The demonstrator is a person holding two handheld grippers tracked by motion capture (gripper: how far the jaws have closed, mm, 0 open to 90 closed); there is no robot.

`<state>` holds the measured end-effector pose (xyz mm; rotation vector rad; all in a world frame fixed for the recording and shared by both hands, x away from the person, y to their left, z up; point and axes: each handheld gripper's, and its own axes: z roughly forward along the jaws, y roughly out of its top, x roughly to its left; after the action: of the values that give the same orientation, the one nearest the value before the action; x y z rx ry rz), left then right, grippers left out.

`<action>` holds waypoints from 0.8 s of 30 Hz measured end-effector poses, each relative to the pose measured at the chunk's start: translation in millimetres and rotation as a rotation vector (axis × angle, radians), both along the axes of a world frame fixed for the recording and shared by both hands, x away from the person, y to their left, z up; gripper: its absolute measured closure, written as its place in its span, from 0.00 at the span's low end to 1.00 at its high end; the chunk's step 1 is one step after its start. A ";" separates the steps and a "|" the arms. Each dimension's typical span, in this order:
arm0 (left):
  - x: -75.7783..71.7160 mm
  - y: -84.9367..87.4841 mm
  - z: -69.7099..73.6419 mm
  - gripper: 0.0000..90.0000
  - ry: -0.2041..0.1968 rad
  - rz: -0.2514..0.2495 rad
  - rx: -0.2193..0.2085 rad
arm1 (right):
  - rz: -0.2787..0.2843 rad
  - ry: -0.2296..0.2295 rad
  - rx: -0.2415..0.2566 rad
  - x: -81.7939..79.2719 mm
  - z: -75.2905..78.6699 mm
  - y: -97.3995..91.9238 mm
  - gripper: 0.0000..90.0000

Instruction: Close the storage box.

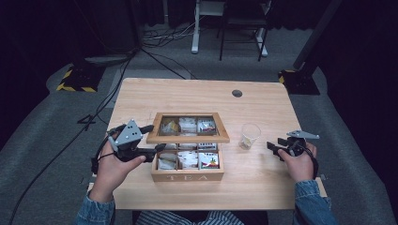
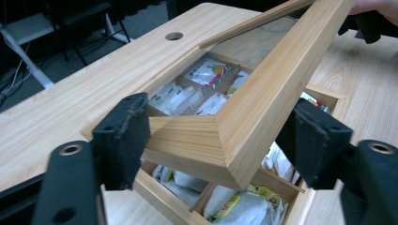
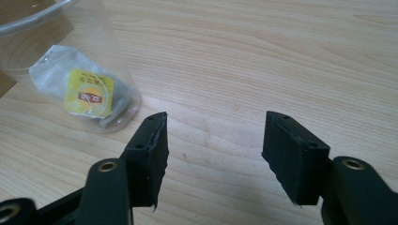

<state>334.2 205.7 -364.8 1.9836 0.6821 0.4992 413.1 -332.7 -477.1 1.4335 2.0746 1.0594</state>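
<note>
Pale wood frames the glass-paned lid (image 2: pixel 244 117) of the tea box (image 1: pixel 187 176), and that lid stands part-raised with its near corner between the jaws of the left gripper (image 1: pixel 152 138); the pads sit at either side of the corner with what looks like a little slack, so I cannot tell whether they bear on it or merely bracket it. I judge the lid stiff and fairly light, but its pane is fragile and the smooth frame could slip, so a hold square across the frame rail seems safer than on the mitred tip. Below the lid, paper tea sachets (image 2: pixel 206 77) lie in the box's compartments, soft and nearly weightless. The right gripper (image 3: pixel 213 147) rests spread wide and empty, with a clear plastic cup (image 3: pixel 61 65), holding one yellow-tagged tea bag (image 3: pixel 89 93), just ahead of its left jaw. Both rest on a light wooden table (image 1: pixel 263 101), a cable hole (image 1: pixel 237 93) beyond the box, grey carpet and dark curtains around.
</note>
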 end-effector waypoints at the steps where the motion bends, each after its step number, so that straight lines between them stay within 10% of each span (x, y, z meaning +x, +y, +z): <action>1: -1.2 0.0 -0.6 0.30 -0.002 0.003 0.004 | 0.009 -0.006 0.000 1.1 -0.4 0.9 0.46; 24: -14.6 1.1 -22.0 0.23 0.126 0.046 0.046 | 0.030 0.000 0.012 5.4 -1.5 7.8 0.46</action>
<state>319.6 206.8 -386.8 2.0597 0.8020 0.4229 418.4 -325.0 -478.6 1.4122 2.0993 1.0850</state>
